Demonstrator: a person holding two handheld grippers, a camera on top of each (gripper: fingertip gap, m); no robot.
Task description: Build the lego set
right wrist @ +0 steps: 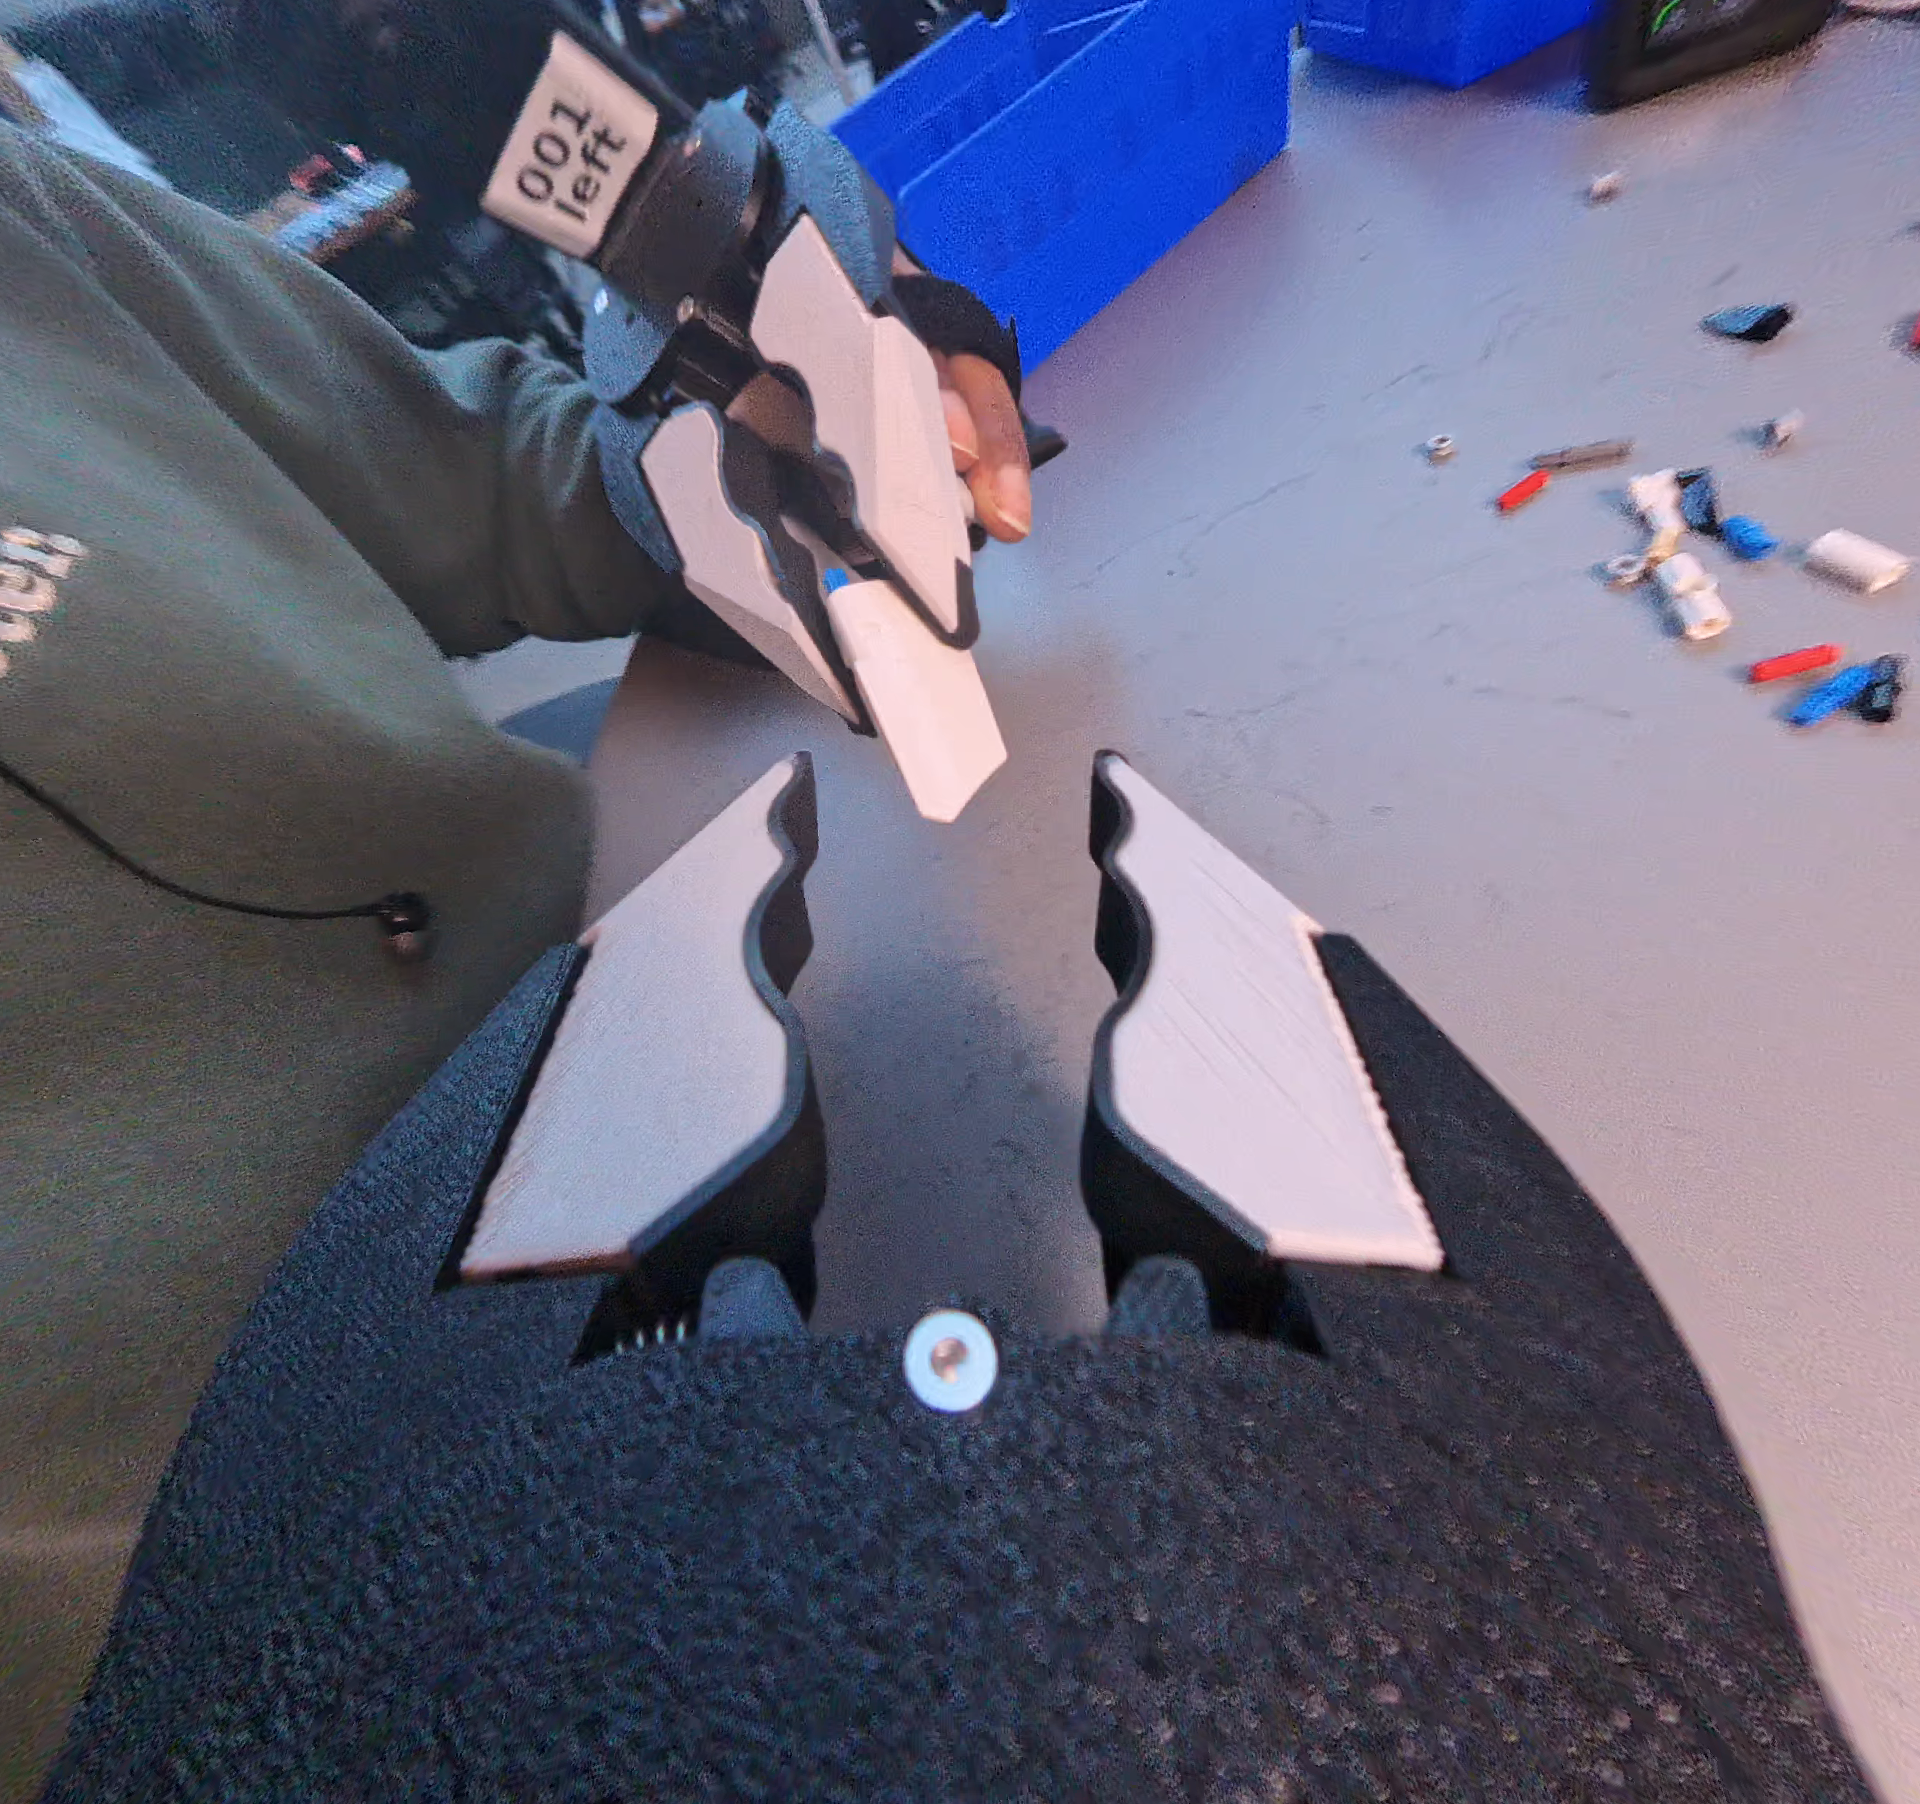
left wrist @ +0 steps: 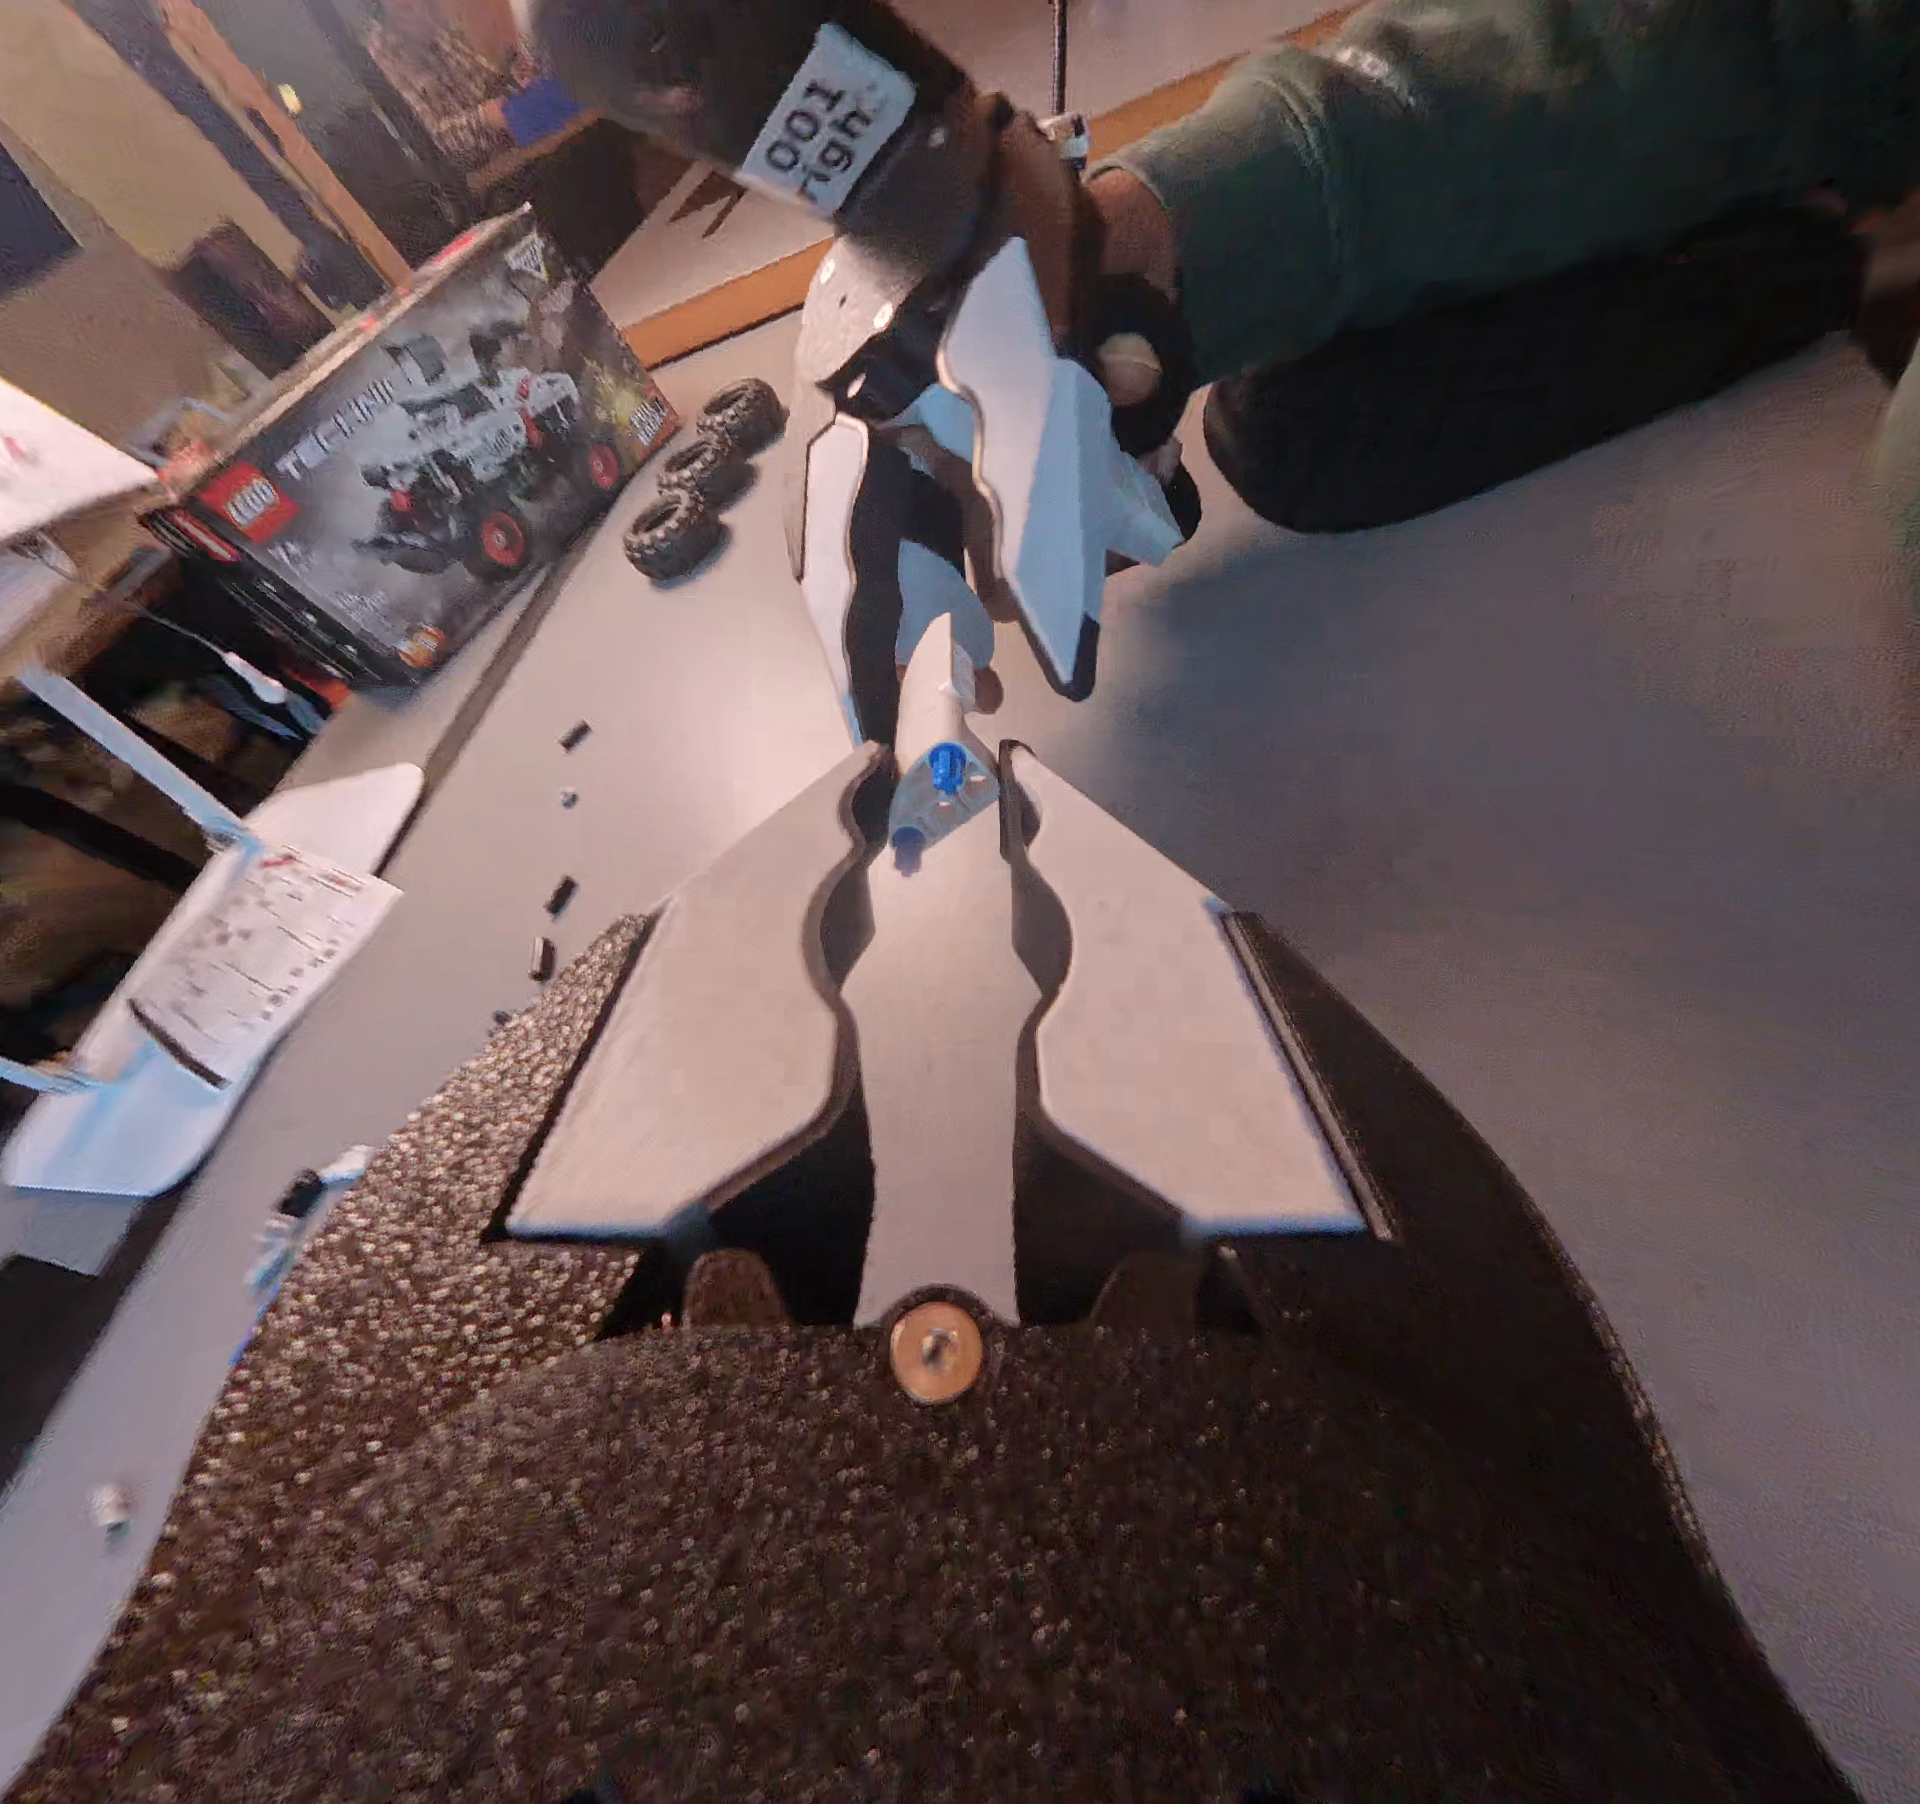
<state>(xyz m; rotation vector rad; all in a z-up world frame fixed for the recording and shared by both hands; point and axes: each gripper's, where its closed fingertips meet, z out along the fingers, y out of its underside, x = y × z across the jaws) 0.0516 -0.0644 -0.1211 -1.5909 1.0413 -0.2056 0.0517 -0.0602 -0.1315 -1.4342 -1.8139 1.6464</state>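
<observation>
Surface: grey table (right wrist: 1455, 923), matte, lightly scuffed.
Left gripper (left wrist: 940, 767): jaws clamped on a white lego panel (right wrist: 914, 684) with a blue pin (left wrist: 943, 755), held above the table.
Right gripper (right wrist: 951, 778): jaws apart, nothing between them, just beside the panel's free end.
Loose pieces (right wrist: 1704, 559): red, blue, white and black, scattered toward the table's far right side.
Tyres (left wrist: 707, 476): three black, in a row beside the lego box (left wrist: 416, 466) near the table's left edge.
Instruction sheet (left wrist: 249, 965): at the left edge.
Room: blue bins (right wrist: 1091, 123) on the table's far side; cluttered background, blurred.

Loose small pieces (right wrist: 1704, 559) blurred.
</observation>
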